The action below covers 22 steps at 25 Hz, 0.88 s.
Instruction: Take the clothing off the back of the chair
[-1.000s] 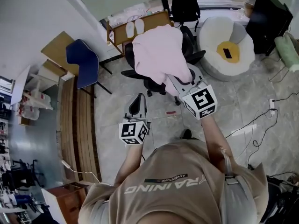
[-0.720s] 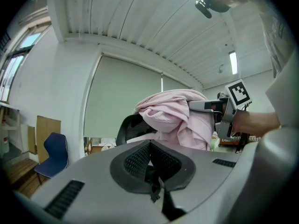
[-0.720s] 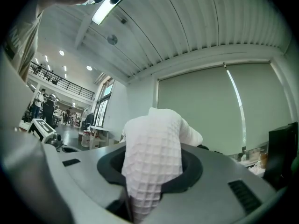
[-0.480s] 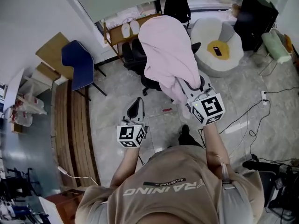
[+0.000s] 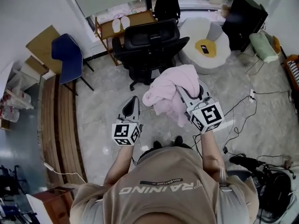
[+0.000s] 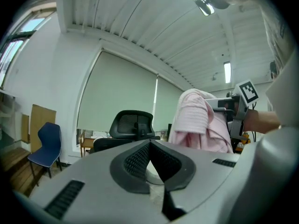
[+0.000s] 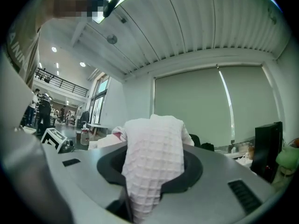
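head view, pink garment [image 5: 170, 90] bunched, hanging downward

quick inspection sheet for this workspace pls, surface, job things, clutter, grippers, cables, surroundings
Surface: grey tiled floor, no table in use.
Job's things: pink waffle-weave garment bunched up, clear of the black mesh office chair, whose back is bare.
Clutter: blue plastic chair, white and yellow beanbag, wooden shelf with white slippers on it.
Grippers: right gripper shut on the garment; left gripper shut, holding nothing.
Cables: white power strip and thin dark cables loose on the floor at the person's right.
Surroundings: lowered window blinds, black cabinet, black backpack.
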Each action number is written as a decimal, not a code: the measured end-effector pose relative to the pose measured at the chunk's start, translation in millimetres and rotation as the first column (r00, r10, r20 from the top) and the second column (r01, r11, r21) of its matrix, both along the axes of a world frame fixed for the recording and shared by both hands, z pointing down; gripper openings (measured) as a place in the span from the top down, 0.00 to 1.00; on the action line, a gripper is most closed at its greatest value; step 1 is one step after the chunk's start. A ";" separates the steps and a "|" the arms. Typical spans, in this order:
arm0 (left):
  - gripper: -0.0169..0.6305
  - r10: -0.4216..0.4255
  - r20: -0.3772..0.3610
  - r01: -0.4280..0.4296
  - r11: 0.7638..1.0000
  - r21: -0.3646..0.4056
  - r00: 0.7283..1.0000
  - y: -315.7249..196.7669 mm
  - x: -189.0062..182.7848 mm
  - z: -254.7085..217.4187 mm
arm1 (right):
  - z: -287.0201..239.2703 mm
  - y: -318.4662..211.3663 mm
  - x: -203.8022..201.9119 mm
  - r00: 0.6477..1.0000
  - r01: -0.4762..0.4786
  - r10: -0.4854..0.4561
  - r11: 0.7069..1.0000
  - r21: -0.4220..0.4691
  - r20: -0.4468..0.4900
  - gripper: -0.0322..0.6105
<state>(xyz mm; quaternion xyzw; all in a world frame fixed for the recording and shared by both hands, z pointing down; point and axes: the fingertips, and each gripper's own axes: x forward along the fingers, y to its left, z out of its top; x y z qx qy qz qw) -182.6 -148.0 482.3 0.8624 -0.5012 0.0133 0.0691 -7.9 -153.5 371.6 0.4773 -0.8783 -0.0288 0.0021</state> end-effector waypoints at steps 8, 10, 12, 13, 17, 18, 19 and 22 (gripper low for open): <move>0.96 -0.002 0.017 0.001 1.000 0.021 1.000 20.8 33.5 -7.7 | 31.6 36.8 24.0 1.000 0.024 -0.025 0.997 -0.069 -0.013 0.69; 0.96 0.003 0.023 -0.003 0.999 0.036 1.000 22.0 45.3 -15.3 | 28.0 38.4 31.8 0.999 0.031 -0.032 0.998 -0.058 -0.007 0.69; 0.96 0.005 0.032 -0.007 0.998 0.059 0.999 20.2 53.3 -25.2 | 23.3 35.7 36.6 0.999 0.039 -0.039 0.998 -0.045 -0.003 0.69; 0.96 0.004 0.035 -0.006 0.998 0.068 0.999 19.2 55.5 -29.0 | 22.2 34.3 38.2 0.999 0.044 -0.044 0.998 -0.041 0.001 0.69; 0.96 -0.023 0.034 0.020 0.996 0.090 0.999 24.6 59.2 -36.1 | 25.8 37.2 41.8 0.997 0.074 -0.074 0.996 -0.046 0.006 0.69; 0.96 -0.028 0.035 0.025 0.995 0.094 0.999 26.7 59.2 -37.6 | 27.1 38.5 41.4 0.997 0.083 -0.083 0.995 -0.047 0.005 0.69; 0.96 -0.030 0.041 0.026 0.995 0.096 0.999 28.0 59.4 -38.7 | 28.3 39.0 40.7 0.996 0.091 -0.091 0.995 -0.048 0.004 0.69; 0.96 -0.027 0.075 0.018 0.994 0.108 0.997 27.0 59.9 -46.1 | 29.3 33.0 39.3 0.995 0.099 -0.099 0.994 -0.051 0.010 0.69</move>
